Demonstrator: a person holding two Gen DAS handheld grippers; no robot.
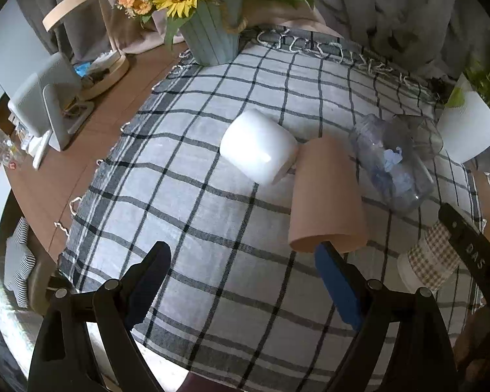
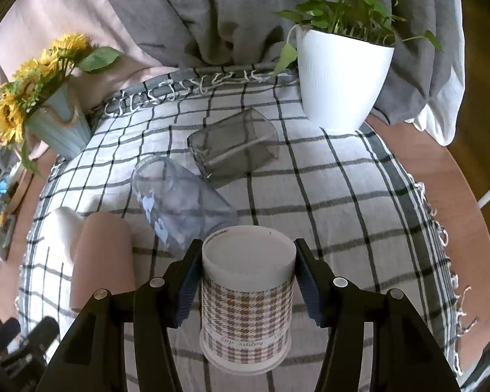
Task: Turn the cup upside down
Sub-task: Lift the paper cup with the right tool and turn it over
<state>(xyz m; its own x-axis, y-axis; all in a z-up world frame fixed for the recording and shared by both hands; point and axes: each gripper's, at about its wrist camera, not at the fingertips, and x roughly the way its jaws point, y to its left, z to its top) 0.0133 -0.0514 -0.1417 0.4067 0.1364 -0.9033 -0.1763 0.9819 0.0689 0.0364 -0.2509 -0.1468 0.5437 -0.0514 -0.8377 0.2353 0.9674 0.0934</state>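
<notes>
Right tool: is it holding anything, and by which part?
The right tool flanks the upside-down houndstooth cup, pads beside its white band; contact cannot be confirmed. The left tool is open and holds nothing.

Soft, even daylight fills both views, fairly bright at centre. Glare bleaches the glossy white cylindrical cup at the middle of the left view, washing out its surface detail. Shadows on the grey checked tablecloth are faint. Fisheye bending curves its lines; corners fall black, and edges blur slightly.
</notes>
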